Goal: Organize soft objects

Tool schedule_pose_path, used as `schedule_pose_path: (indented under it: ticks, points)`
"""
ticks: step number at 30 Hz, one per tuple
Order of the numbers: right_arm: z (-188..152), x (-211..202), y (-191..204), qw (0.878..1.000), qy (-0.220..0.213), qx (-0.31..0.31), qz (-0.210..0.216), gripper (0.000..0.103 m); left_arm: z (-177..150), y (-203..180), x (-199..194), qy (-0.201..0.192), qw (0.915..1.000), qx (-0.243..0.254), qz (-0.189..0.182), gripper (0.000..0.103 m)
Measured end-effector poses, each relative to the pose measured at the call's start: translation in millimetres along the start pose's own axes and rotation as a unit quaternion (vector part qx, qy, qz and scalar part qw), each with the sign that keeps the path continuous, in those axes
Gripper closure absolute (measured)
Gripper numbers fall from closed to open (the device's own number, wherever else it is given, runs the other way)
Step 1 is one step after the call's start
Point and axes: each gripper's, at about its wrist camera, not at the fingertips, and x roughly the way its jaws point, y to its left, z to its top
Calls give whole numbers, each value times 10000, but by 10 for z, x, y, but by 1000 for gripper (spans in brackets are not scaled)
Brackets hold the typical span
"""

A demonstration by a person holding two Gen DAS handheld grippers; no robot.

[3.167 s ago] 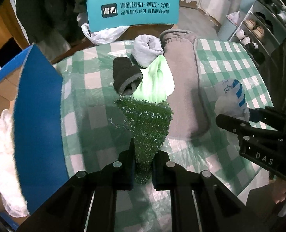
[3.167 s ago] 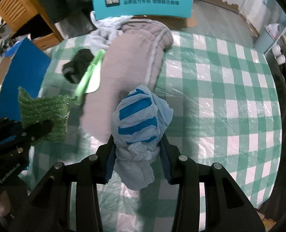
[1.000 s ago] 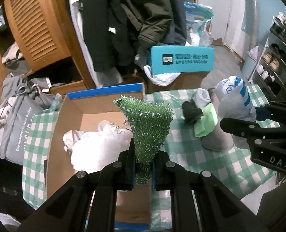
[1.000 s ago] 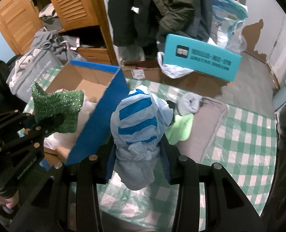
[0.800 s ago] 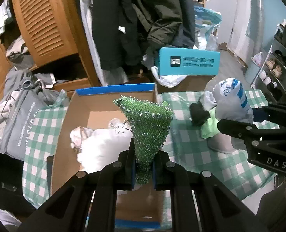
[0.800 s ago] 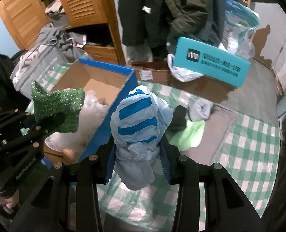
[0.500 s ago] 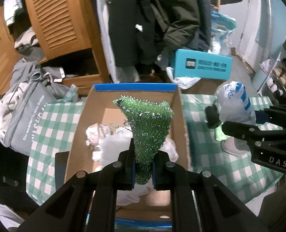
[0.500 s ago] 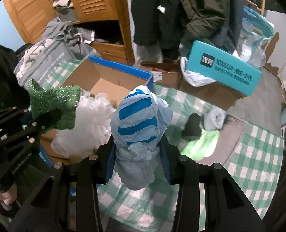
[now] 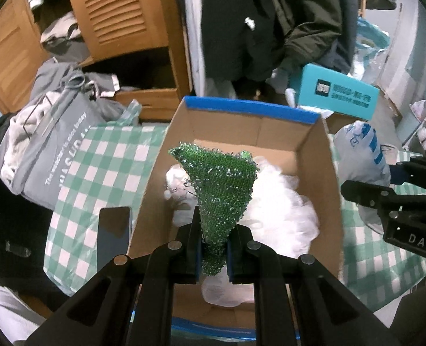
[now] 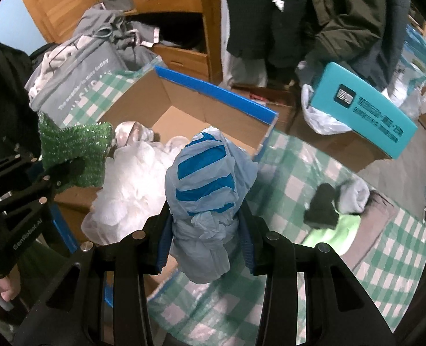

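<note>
My left gripper [image 9: 214,248] is shut on a green sparkly scrub cloth [image 9: 221,190] and holds it above the open cardboard box [image 9: 332,190] with a blue rim. White plastic bags [image 9: 279,210] lie in the box. My right gripper [image 10: 205,239] is shut on a knotted white and blue plastic bag [image 10: 207,173], held above the box's right edge [image 10: 266,135]. The bag also shows in the left wrist view [image 9: 360,155], and the green cloth in the right wrist view [image 10: 74,150].
On the green checked tablecloth [image 10: 299,173] to the right lie a black sock [image 10: 321,204], a grey sock [image 10: 354,196], a light green cloth [image 10: 337,227] and a taupe garment [image 10: 383,210]. A grey tote bag [image 9: 48,144] sits left. A teal box [image 10: 365,109] stands behind.
Both grippers have moved left with their loads, from over the tablecloth to over the cardboard box. The green cloth now hangs above the white bags in the box.
</note>
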Motion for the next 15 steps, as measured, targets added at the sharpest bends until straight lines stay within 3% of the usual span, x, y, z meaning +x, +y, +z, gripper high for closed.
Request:
schedule_pose_path:
  ticks: [8,12,15]
  points:
    - [141,203,138,9998,117,-172,-1,63,-19,126,159,189,9996,-197,49,88]
    - [182,233,206,9994,29,-321,-88,59,-18,170,148,152,9994,-279,121,64]
    - [202,211,229,9992,-67,-364,-160,47,-7,170,104,60,9995,-223,195,58]
